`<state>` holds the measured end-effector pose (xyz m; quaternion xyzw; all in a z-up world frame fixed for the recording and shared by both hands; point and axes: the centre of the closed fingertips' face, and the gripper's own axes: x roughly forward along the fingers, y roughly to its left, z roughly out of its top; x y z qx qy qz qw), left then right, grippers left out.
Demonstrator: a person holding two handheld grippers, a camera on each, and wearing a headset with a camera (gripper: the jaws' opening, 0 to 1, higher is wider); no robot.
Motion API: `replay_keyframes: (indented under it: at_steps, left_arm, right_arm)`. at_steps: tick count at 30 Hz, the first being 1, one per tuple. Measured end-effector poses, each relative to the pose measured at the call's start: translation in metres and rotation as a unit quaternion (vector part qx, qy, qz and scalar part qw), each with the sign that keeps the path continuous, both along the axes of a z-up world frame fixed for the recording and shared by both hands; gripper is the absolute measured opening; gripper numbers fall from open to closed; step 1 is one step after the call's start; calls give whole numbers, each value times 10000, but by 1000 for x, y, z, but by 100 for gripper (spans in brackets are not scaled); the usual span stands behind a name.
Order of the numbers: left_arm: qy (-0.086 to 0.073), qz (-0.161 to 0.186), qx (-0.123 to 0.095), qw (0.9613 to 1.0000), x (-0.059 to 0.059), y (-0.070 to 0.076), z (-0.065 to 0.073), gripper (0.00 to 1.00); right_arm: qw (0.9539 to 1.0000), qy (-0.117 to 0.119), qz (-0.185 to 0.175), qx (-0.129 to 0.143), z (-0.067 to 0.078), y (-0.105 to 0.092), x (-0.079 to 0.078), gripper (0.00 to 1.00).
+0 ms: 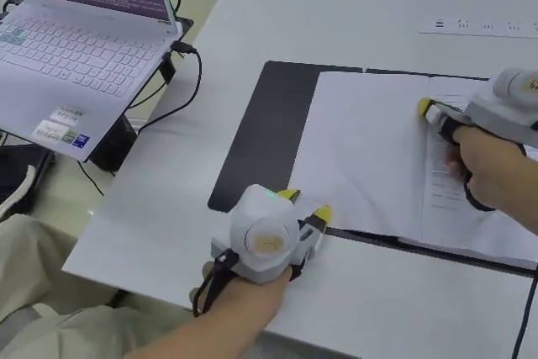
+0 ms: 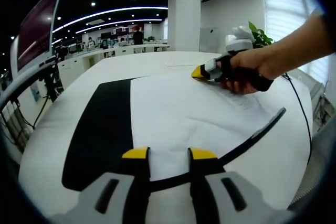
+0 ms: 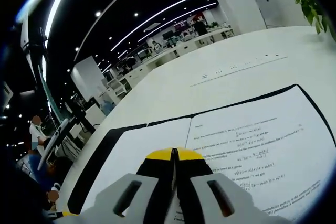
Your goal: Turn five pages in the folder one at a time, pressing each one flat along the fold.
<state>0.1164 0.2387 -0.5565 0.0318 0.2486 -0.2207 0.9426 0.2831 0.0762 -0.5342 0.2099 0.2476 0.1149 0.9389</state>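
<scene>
The folder (image 1: 261, 124) lies open on the white table, its black inner cover bare on the left. A blank white page (image 1: 361, 149) lies flat over its left half, and a printed page (image 1: 445, 182) covers the right. My left gripper (image 1: 306, 204) hovers at the folder's near edge, open, with nothing between its yellow tips (image 2: 169, 153). My right gripper (image 1: 426, 108) is shut, its tips down on the paper at the far end of the fold (image 3: 174, 155). In the left gripper view the right gripper (image 2: 198, 72) rests on the far side of the page.
An open laptop (image 1: 76, 31) stands at the back left, with a black cable (image 1: 189, 81) looping towards the folder. A white paper strip (image 1: 479, 27) lies at the back right. The table's left edge (image 1: 134, 182) runs close to the folder.
</scene>
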Motion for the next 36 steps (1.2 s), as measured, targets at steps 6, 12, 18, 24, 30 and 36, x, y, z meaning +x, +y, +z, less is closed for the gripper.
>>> replay_keyframes:
  at_steps: [6, 12, 18, 24, 30, 36]
  left_arm:
    - [-14, 20, -24, 10000, 1, 1, -1, 28]
    - [-8, 40, -41, 10000, 0, 1, -1, 28]
    - [-6, 46, -49, 10000, 0, 1, -2, 28]
    - [-13, 62, -67, 10000, -1, 1, -1, 28]
    - [-36, 57, -77, 9999, -1, 1, -1, 28]
    - [-57, 69, -95, 9999, -2, 1, 0, 27]
  right_arm:
    - [10000, -15, -36, -67, -1, -5, 20, 0]
    - [9998, -18, -37, -170, -2, -12, 47, 0]
    - [9996, -12, 36, -282, -8, -16, 63, 0]
    - [9994, 47, 160, -314, -11, -18, 55, 0]
    - [9991, 32, 329, -282, -9, -13, 28, 0]
    - [9990, 45, 421, -169, -8, -9, 10, 0]
